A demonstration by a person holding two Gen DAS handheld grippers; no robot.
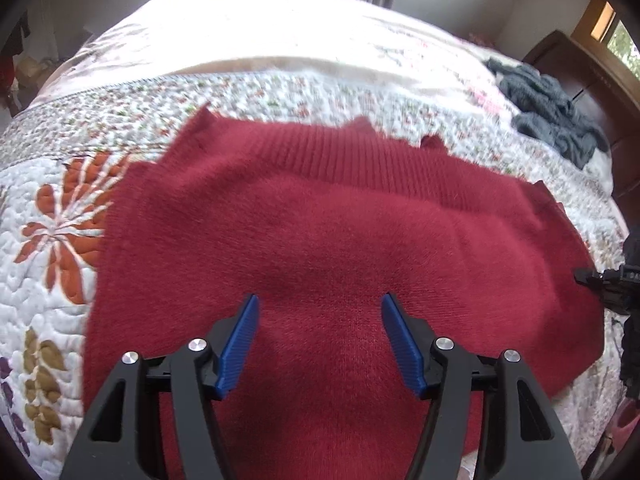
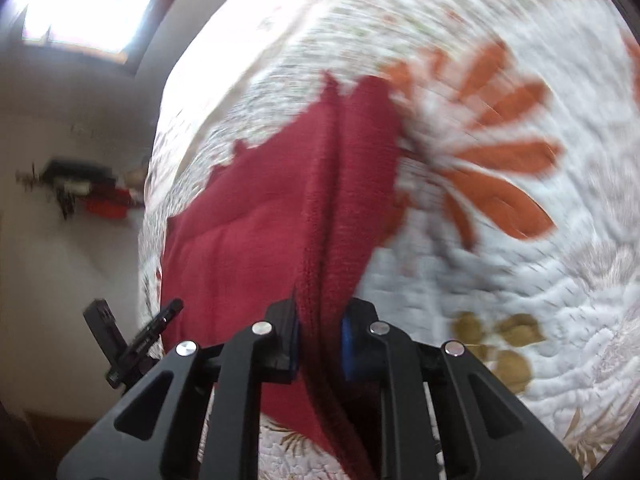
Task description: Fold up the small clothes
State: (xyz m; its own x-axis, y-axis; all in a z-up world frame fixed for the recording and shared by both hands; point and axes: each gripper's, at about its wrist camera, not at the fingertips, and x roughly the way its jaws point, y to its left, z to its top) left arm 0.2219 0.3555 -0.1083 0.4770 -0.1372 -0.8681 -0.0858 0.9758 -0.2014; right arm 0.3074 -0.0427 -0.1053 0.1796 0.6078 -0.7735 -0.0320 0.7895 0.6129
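A raised fold of the red sweater (image 2: 280, 216) is pinched between the jaws of the right gripper (image 2: 319, 340); the floral quilt (image 2: 500, 280) is seen beyond them, blurred.

The left wrist view looks down close over the red sweater (image 1: 320, 220) on the quilted bed (image 1: 60, 208); the right wrist view faces both along a pinched fold.

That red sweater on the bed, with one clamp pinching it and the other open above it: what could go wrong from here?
1. The right gripper alone pinches a thick bunch of the red sweater; the fabric could slip out as it is pulled.
2. The left gripper is open over the sweater and pins nothing, so the whole garment may drag across the quilt instead of folding.
3. The right wrist view is blurred, which suggests quick motion; the fold could land crooked.
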